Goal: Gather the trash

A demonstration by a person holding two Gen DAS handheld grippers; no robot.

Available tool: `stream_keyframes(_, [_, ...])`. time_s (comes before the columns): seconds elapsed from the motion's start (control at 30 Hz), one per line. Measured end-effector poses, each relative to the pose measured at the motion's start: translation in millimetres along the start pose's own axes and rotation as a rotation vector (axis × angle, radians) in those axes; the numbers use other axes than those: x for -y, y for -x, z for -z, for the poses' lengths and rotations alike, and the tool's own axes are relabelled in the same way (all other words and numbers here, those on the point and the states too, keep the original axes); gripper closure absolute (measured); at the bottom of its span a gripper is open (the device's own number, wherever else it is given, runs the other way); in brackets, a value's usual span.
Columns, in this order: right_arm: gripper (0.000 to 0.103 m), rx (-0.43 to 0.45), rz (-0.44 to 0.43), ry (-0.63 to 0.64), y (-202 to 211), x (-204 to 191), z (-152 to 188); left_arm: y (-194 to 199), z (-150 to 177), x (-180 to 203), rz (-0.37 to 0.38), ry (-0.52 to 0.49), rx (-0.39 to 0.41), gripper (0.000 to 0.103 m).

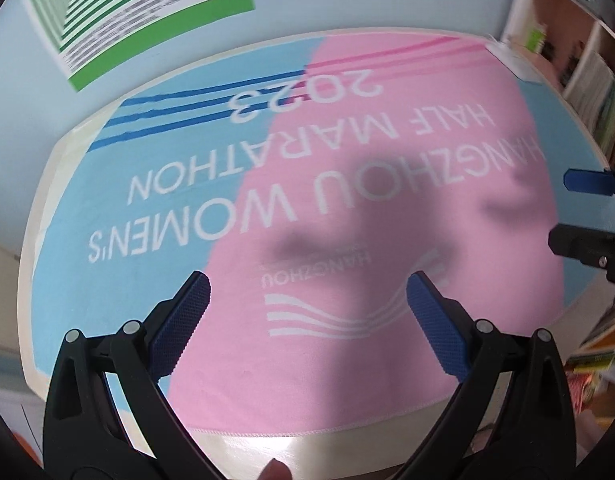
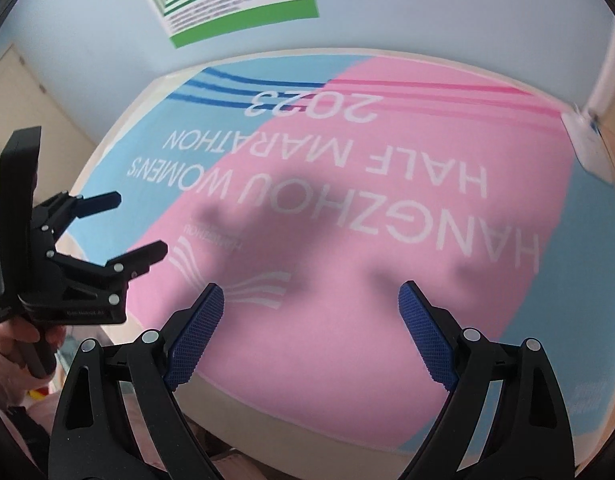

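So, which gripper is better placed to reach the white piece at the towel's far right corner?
Probably the right gripper: it hovers open on that side of the towel, nearer the white piece. The left gripper, also open, hovers further left.

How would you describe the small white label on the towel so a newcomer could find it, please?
The table is covered by a pink and blue marathon towel. At its far right corner, where the pink stripes end, sits the white label, the only plain white patch there.
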State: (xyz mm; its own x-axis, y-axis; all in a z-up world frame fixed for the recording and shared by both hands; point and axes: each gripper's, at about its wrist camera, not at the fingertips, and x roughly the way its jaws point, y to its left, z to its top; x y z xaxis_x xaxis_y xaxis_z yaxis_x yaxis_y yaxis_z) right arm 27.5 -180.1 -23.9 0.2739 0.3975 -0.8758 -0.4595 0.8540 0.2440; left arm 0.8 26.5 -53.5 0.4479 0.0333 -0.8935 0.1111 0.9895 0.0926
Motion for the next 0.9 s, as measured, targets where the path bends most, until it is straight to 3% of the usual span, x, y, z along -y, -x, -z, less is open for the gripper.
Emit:
stream_keyframes(0.4, [0.015,-0.005,-0.033,0.065,-12,-8,-15,-2,3,-15,-0.032,0.103,-0.002,0.007])
stream_keyframes(0.9, [0.015,0.027,-0.038,0.036,-17,-24,-20,-4,10,-30,-0.051,0.147,-0.008,0.007])
